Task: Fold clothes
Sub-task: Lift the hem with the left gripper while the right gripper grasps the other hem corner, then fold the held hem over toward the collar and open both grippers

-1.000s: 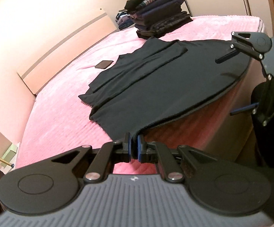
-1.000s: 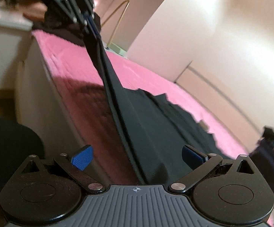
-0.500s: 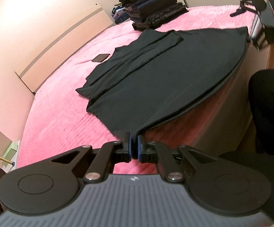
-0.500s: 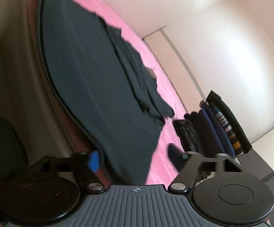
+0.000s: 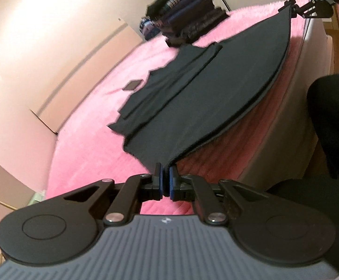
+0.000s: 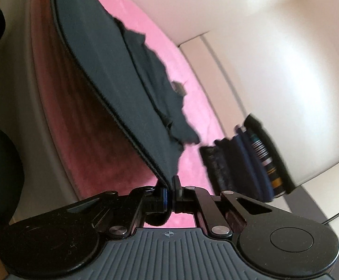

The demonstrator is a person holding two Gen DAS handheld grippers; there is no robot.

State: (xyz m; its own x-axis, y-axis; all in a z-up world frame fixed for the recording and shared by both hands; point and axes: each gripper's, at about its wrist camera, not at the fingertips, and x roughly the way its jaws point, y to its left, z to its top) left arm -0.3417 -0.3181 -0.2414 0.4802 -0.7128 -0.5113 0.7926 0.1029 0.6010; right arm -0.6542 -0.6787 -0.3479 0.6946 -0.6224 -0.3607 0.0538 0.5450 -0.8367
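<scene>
Both grippers, left & right, have jaws clamped on hem corners of the dark garment, stretched taut over the bed edge. Likely mid-fold: next carry hem fwd evenly toward the collar end.

The left hand-held gripper has its jaws pressed together, the two blue-padded fingers meeting on a corner of dark cloth at the near left. The right hand-held gripper is likewise clamped, fingers meeting on the cloth's other corner. From the left wrist view it appears small at the far right. The two are well apart, both raised above the bed's edge.
</scene>
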